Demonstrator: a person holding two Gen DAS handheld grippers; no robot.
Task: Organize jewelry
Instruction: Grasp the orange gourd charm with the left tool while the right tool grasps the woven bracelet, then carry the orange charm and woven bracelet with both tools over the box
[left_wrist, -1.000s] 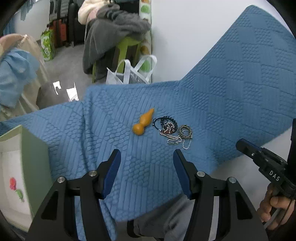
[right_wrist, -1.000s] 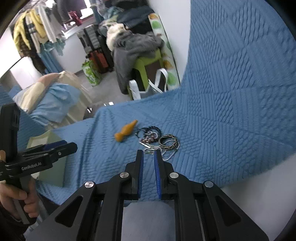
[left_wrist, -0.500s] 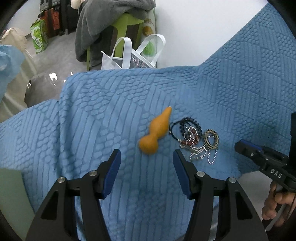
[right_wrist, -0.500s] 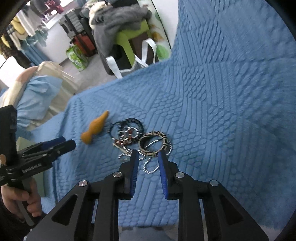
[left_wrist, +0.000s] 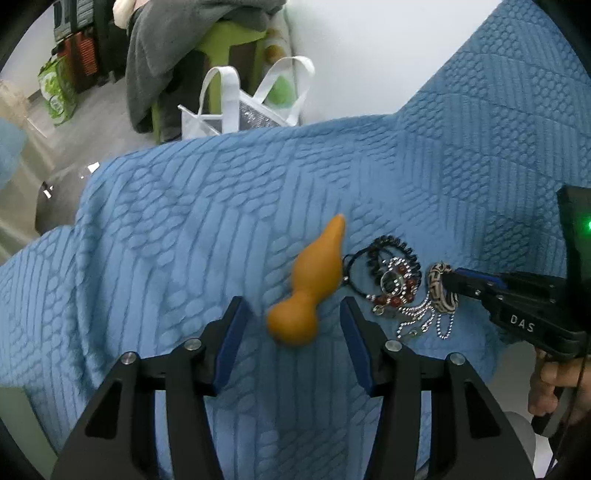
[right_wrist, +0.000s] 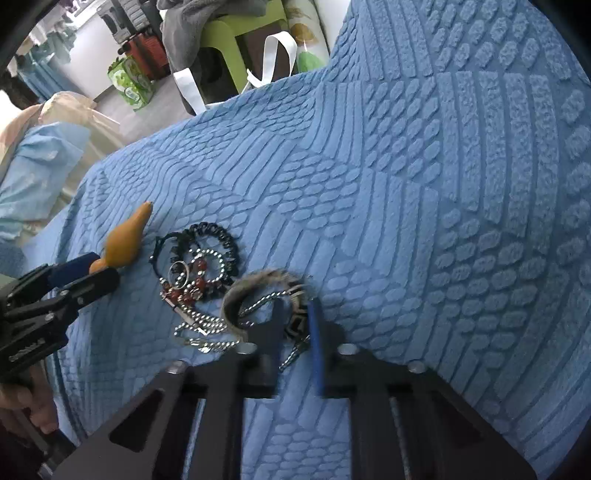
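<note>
Below, right gripper (right_wrist: 295, 325) jaws closing on the striped woven bracelet (right_wrist: 236, 295); left gripper (left_wrist: 291, 325) jaws, closing, flank the orange gourd (left_wrist: 310, 288).

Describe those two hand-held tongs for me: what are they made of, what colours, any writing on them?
Both tongs look like black plastic frames with silver bolts. The left tongs have two angular fingers lined with blue pads. The right tongs are built alike; seen from the left camera, their side reads "DAS" in pale letters, with a green light glowing on the body. Bare hands grip the handles; no sleeves show.
</note>
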